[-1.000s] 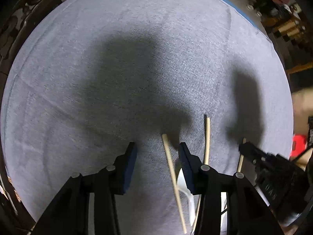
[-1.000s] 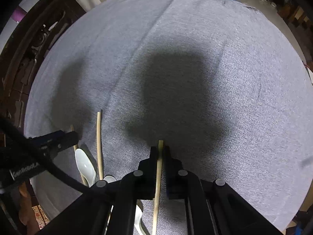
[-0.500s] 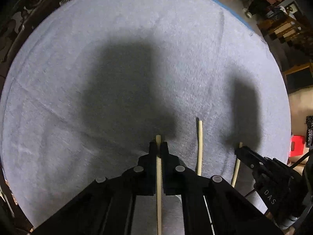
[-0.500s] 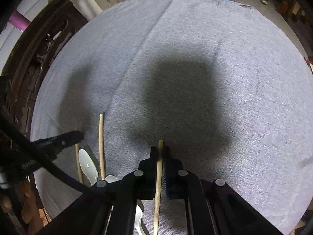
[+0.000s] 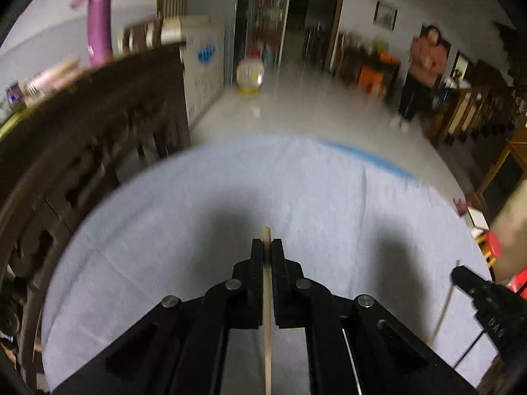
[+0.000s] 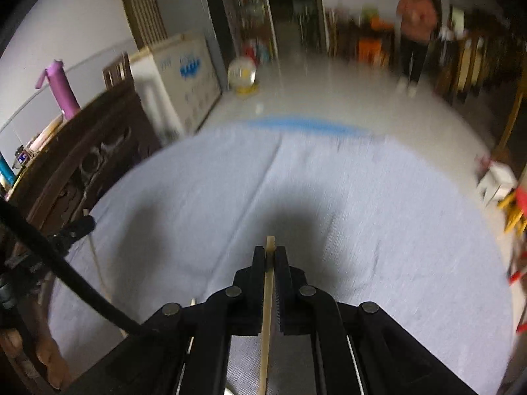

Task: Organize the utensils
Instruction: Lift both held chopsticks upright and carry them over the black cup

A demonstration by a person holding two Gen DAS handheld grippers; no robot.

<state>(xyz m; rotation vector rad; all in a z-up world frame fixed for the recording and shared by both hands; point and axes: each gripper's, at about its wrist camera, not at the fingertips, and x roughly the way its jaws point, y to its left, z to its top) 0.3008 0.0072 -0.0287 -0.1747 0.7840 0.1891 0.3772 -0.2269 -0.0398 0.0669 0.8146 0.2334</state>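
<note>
Dim, motion-blurred fisheye views — dark vignetted corners, heavy shadows on the cloth [image 5: 329, 197].

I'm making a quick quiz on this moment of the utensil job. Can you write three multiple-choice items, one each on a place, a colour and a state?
1. Where does the chopstick in the left wrist view sit?
A. flat on the cloth
B. between the left tongs
C. in a cup

2. What colour is the cloth?
A. red
B. green
C. light grey

3. How are the right tongs?
A. shut on a stick
B. wide open
C. shut on nothing

Answers: B, the stick runs between the jaws; C, pale grey fabric fills the table; A, the jaws pinch the right chopstick.
</note>
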